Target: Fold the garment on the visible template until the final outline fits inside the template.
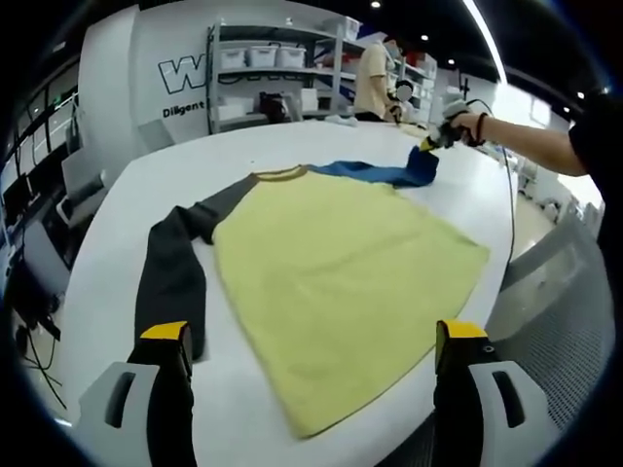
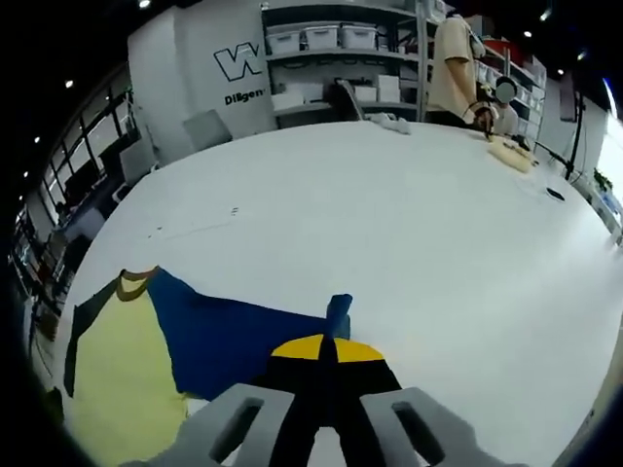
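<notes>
Shirt (image 1: 341, 282) flat, blue sleeve (image 2: 234, 336) pinched.
Right gripper (image 2: 326, 355) clamps sleeve; left gripper (image 1: 311, 336) spread, empty. Soft, limp cloth; grip hems.

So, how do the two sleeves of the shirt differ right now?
The dark sleeve lies flat on the white table, folded down beside the yellow body, and the left gripper hangs open over the shirt, its jaws apart. The blue sleeve stretches away, its end pinched and lifted by the right gripper. Both are long sleeves joined to the same body.
</notes>
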`<state>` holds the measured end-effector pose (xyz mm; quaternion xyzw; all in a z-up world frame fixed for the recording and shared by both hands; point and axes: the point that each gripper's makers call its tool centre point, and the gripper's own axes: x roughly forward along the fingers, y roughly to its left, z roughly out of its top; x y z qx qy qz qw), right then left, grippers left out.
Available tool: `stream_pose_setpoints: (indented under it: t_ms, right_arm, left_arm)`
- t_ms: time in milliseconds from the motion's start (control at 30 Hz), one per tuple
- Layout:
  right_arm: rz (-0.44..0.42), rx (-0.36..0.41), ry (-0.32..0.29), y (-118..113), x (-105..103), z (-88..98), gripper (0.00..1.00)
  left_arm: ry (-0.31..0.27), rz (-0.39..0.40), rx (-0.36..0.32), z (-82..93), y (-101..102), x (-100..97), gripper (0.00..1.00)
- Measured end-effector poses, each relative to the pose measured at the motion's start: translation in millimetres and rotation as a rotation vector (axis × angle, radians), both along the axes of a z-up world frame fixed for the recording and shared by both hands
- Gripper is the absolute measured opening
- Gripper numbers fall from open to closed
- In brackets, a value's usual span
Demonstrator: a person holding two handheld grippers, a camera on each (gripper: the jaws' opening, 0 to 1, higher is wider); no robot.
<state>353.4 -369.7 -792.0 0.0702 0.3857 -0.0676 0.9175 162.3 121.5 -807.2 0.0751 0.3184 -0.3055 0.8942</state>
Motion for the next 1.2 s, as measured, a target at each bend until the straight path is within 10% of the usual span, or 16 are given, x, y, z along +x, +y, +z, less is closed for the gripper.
stream_pose_setpoints:
  t_ms: [1200]
  right_arm:
    - [0.394,0.078,-0.029,183,50,66.6,0.0]
  left_arm:
    - [0.007,-0.017,0.0,-0.8,-2,-2.2,0.99]
